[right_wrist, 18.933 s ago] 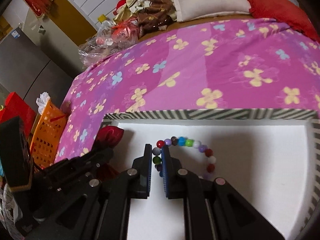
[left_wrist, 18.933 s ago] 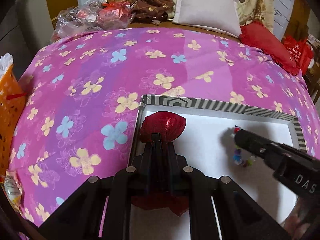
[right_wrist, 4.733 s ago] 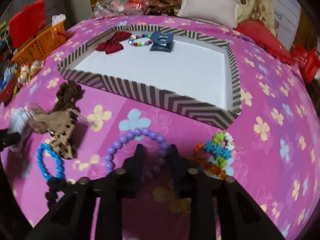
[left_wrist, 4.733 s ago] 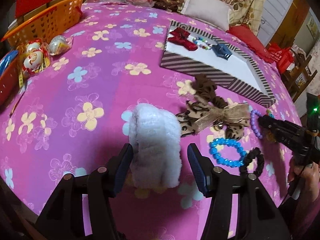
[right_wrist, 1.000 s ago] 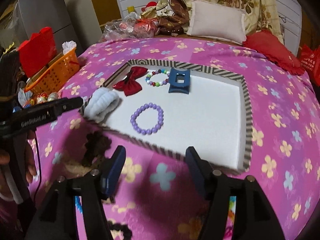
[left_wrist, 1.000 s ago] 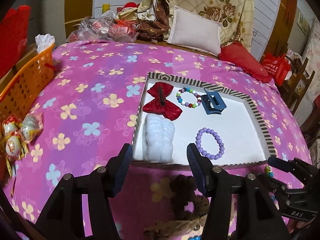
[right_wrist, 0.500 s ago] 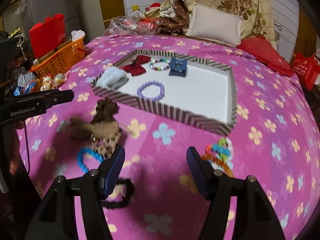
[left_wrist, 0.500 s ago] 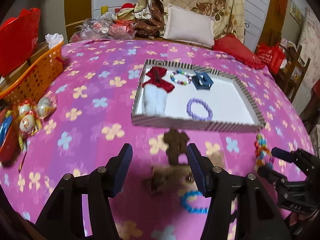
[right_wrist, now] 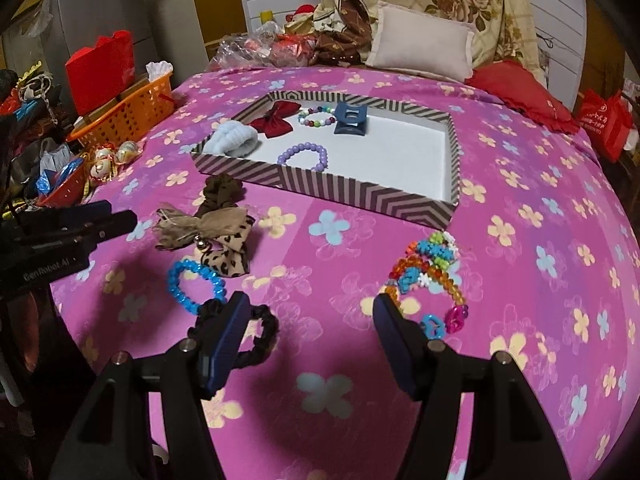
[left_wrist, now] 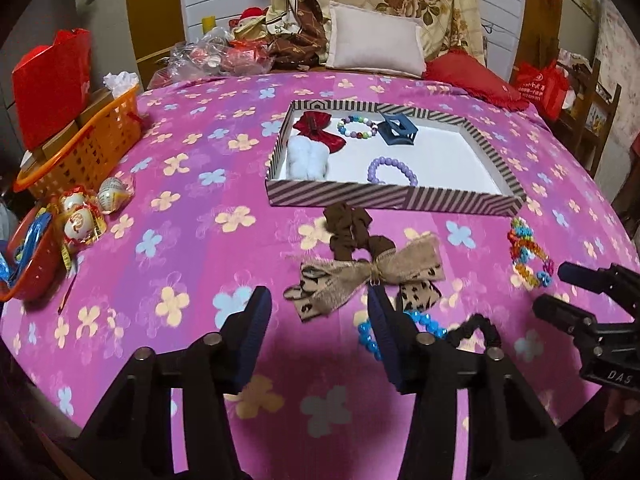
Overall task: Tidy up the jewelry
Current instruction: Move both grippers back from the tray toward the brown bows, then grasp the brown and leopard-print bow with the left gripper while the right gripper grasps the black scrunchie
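The striped tray [left_wrist: 396, 196] on the pink flowered bedspread holds a red bow [left_wrist: 318, 130], a white fluffy scrunchie [left_wrist: 308, 156], a mixed-bead bracelet [left_wrist: 358, 128], a blue claw clip [left_wrist: 398, 132] and a purple bracelet [left_wrist: 392, 170]. In front of it lie a brown scrunchie [left_wrist: 348, 226], a leopard-print bow [left_wrist: 368, 274], a blue bracelet [right_wrist: 192, 284], a black scrunchie [right_wrist: 260, 332] and a multicoloured bracelet [right_wrist: 428, 276]. My left gripper [left_wrist: 318, 304] hovers just short of the bow, jaws closing, pads touching nothing. My right gripper [right_wrist: 311, 304] stands open between black scrunchie and multicoloured bracelet.
An orange basket [left_wrist: 80, 148], a red bowl [left_wrist: 28, 268] and wrapped eggs [left_wrist: 80, 216] sit at the bed's left edge. Pillows [left_wrist: 376, 46] and bags pile up at the far end. A red bag [left_wrist: 540, 84] stands to the right.
Both grippers have drawn back from the tray toward the bed's near side, bringing the loose pieces into view. The left jaws stand a little narrower.
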Motion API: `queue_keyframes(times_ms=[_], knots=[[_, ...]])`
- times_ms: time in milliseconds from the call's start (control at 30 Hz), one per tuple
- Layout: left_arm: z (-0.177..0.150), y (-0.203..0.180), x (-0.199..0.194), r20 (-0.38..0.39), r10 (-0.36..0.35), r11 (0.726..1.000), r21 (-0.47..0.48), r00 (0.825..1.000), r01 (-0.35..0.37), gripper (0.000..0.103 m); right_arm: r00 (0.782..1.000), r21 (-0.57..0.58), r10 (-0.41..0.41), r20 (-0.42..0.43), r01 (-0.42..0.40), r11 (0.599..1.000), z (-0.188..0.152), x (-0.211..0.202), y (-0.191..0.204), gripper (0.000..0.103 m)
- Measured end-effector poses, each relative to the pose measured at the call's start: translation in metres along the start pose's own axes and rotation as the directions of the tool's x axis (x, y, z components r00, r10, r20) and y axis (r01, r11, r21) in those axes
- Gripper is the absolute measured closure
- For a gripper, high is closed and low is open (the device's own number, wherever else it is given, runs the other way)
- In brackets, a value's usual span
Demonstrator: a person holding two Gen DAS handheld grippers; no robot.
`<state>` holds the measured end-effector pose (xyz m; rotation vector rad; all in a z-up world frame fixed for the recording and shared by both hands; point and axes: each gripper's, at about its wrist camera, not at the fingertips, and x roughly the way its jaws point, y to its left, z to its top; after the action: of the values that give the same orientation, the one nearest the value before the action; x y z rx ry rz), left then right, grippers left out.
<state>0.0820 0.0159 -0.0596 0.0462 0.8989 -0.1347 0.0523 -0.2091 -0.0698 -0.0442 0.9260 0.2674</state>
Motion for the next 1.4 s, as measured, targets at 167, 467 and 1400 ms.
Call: queue_keyframes(times_ms=[167,467,1400], knots=[[-0.005,0.003,-0.005,0.000,-0.006,1.000,-0.020,1.000,0.006,0.067,1.000,-0.001,-0.002,0.010,0.002,1.000,-0.002,-0.007,0.004,0.036],[-0.008,0.001,-0.011,0.006,0.000,1.000,-0.020,1.000,0.001,0.067,1.000,0.002,0.010,0.015,-0.010,1.000,-0.006,-0.014,0.006,0.036],[-0.008,-0.002,-0.001,-0.012,-0.054,0.999,0.007,0.998,0.054,0.068,1.000,0.048,0.009,0.000,-0.009,0.999,-0.007,-0.013,-0.007,0.034]])
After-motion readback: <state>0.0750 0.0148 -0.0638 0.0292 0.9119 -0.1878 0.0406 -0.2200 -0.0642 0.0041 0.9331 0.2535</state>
